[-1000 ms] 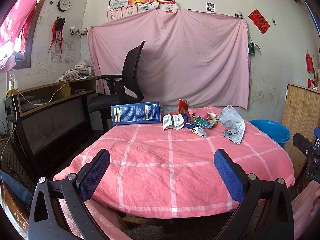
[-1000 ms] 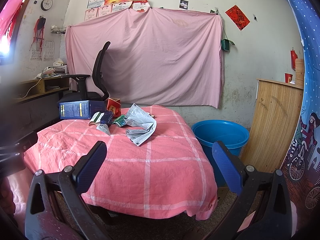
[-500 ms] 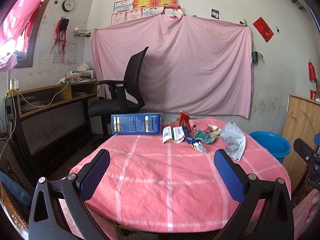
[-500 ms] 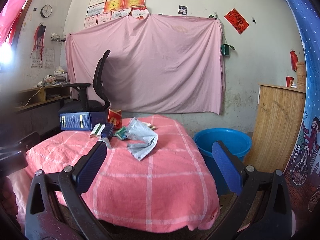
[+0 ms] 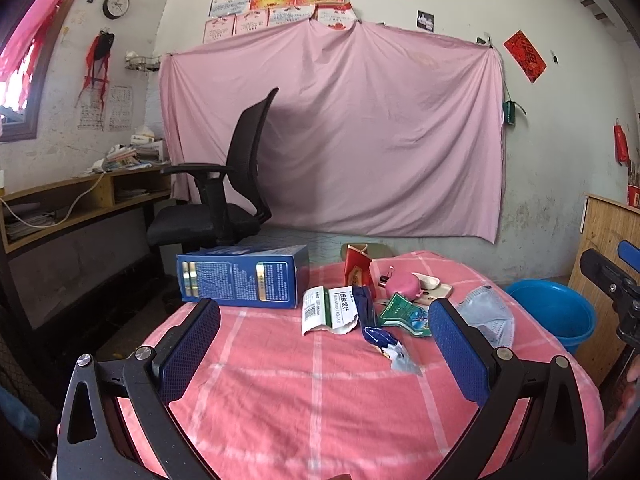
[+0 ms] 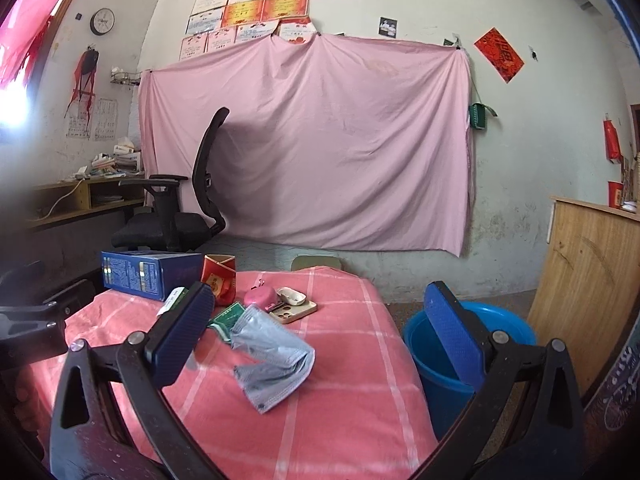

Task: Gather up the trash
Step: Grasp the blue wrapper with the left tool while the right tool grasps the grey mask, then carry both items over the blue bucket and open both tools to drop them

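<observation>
Trash lies on the pink checked tablecloth point(image 5: 312, 392): a white wrapper point(image 5: 328, 310), a dark blue wrapper point(image 5: 372, 326), a green packet point(image 5: 404, 314), a red carton point(image 5: 358, 270) and a grey face mask point(image 6: 272, 354), which also shows in the left wrist view point(image 5: 490, 318). A blue bucket point(image 6: 460, 360) stands on the floor right of the table. My left gripper point(image 5: 320, 360) is open and empty over the table's near part, short of the wrappers. My right gripper point(image 6: 316, 340) is open and empty, with the mask between its fingers' line of sight.
A blue box point(image 5: 240, 280) lies at the table's far left. A pink case point(image 5: 402, 284), a white earbud case point(image 6: 292, 296) and a phone point(image 6: 294, 312) lie behind the trash. A black office chair point(image 5: 224, 200) stands behind the table; a wooden cabinet point(image 6: 588, 280) stands right.
Both grippers have moved forward towards the table; the trash pile looks larger and nearer. Both stay open and empty.
</observation>
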The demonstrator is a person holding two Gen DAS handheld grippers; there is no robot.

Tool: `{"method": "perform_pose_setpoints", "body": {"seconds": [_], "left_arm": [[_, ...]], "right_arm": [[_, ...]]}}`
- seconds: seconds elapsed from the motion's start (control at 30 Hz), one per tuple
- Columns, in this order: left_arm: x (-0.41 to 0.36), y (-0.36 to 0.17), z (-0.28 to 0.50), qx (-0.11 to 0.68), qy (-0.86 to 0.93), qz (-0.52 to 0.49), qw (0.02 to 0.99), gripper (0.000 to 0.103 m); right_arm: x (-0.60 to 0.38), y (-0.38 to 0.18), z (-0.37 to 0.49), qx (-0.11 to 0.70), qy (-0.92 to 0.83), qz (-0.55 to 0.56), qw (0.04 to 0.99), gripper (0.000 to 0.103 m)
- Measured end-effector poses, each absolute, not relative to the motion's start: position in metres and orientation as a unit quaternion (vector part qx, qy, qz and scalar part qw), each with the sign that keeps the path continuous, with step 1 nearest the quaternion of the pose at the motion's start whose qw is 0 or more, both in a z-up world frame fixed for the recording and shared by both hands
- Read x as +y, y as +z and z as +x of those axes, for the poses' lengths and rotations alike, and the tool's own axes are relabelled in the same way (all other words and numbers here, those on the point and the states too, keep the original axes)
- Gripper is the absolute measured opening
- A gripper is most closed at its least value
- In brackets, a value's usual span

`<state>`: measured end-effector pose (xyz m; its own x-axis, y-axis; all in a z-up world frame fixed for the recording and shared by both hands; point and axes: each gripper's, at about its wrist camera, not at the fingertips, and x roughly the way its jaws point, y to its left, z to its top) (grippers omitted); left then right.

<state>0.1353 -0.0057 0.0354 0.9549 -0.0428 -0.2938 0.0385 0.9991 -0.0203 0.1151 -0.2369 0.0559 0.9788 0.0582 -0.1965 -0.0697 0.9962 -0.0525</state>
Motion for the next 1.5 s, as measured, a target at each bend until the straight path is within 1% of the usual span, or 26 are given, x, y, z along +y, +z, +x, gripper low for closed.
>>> {"method": "perform_pose_setpoints", "body": {"seconds": [0.17, 0.27, 0.33, 0.37, 0.43, 0.47, 0.53, 0.57, 0.6, 0.63, 0.73, 0.8, 0.87, 0.9, 0.97, 1.03, 1.07, 1.1, 1.13, 1.23, 1.37, 1.5], "left_arm": [[-0.008, 0.02, 0.177, 0.193, -0.025, -0.002, 0.981, 0.102], [-0.013, 0.006, 0.195, 0.222, -0.037, 0.0, 0.974, 0.101], [-0.015, -0.003, 0.207, 0.247, -0.049, 0.005, 0.968, 0.091], [-0.018, -0.008, 0.214, 0.262, -0.057, 0.008, 0.963, 0.088], [-0.021, -0.016, 0.224, 0.291, -0.076, 0.003, 0.954, 0.074], [-0.022, -0.02, 0.229, 0.304, -0.085, 0.0, 0.949, 0.071], [-0.022, -0.027, 0.237, 0.329, -0.101, -0.008, 0.939, 0.058], [-0.023, -0.03, 0.241, 0.34, -0.108, -0.013, 0.934, 0.055], [-0.023, -0.033, 0.245, 0.352, -0.115, -0.017, 0.929, 0.049], [-0.024, -0.035, 0.249, 0.364, -0.123, -0.023, 0.923, 0.046], [-0.027, -0.038, 0.256, 0.385, -0.144, -0.042, 0.911, 0.044], [-0.028, -0.038, 0.259, 0.391, -0.151, -0.046, 0.907, 0.044], [-0.03, -0.041, 0.264, 0.406, -0.162, -0.049, 0.898, 0.044], [-0.031, -0.044, 0.268, 0.419, -0.165, -0.051, 0.891, 0.044], [-0.032, -0.052, 0.272, 0.44, -0.164, -0.059, 0.881, 0.044], [-0.032, -0.054, 0.271, 0.435, -0.161, -0.058, 0.884, 0.042], [-0.033, -0.053, 0.268, 0.431, -0.159, -0.054, 0.887, 0.04], [-0.034, -0.052, 0.267, 0.429, -0.156, -0.051, 0.888, 0.031], [-0.034, -0.052, 0.266, 0.429, -0.154, -0.049, 0.889, 0.022], [-0.036, -0.052, 0.262, 0.429, -0.147, -0.043, 0.89, 0.019], [-0.038, -0.049, 0.251, 0.416, -0.141, -0.042, 0.897, 0.017], [-0.046, -0.037, 0.233, 0.376, -0.13, -0.027, 0.917, 0.017]], "right_arm": [[-0.244, 0.042, 0.153, 0.144, 0.047, -0.024, 0.988, 0.103], [-0.247, 0.027, 0.175, 0.193, 0.059, -0.015, 0.979, 0.103], [-0.246, 0.016, 0.186, 0.224, 0.073, -0.018, 0.972, 0.103], [-0.244, 0.011, 0.19, 0.241, 0.081, -0.026, 0.967, 0.103], [-0.24, 0.001, 0.195, 0.263, 0.093, -0.047, 0.959, 0.102], [-0.237, -0.005, 0.197, 0.278, 0.098, -0.059, 0.954, 0.099], [-0.237, -0.014, 0.201, 0.298, 0.11, -0.066, 0.946, 0.093], [-0.237, -0.017, 0.204, 0.308, 0.117, -0.065, 0.942, 0.091], [-0.238, -0.018, 0.209, 0.318, 0.123, -0.062, 0.938, 0.09], [-0.239, -0.019, 0.211, 0.325, 0.129, -0.057, 0.935, 0.089], [-0.243, -0.02, 0.221, 0.343, 0.15, -0.033, 0.927, 0.085], [-0.245, -0.021, 0.227, 0.349, 0.16, -0.023, 0.923, 0.08], [-0.244, -0.022, 0.234, 0.356, 0.17, -0.015, 0.919, 0.068], [-0.244, -0.022, 0.236, 0.359, 0.174, -0.012, 0.917, 0.066], [-0.243, -0.024, 0.237, 0.365, 0.18, -0.006, 0.914, 0.057], [-0.242, -0.025, 0.236, 0.364, 0.181, -0.006, 0.914, 0.051], [-0.243, -0.025, 0.233, 0.363, 0.181, -0.004, 0.914, 0.047], [-0.243, -0.026, 0.233, 0.365, 0.181, -0.003, 0.913, 0.045], [-0.243, -0.028, 0.232, 0.366, 0.18, -0.001, 0.913, 0.041], [-0.245, -0.029, 0.229, 0.365, 0.176, 0.006, 0.914, 0.032], [-0.25, -0.026, 0.221, 0.349, 0.178, 0.022, 0.92, 0.029], [-0.253, -0.017, 0.207, 0.318, 0.176, 0.028, 0.931, 0.028]]}}
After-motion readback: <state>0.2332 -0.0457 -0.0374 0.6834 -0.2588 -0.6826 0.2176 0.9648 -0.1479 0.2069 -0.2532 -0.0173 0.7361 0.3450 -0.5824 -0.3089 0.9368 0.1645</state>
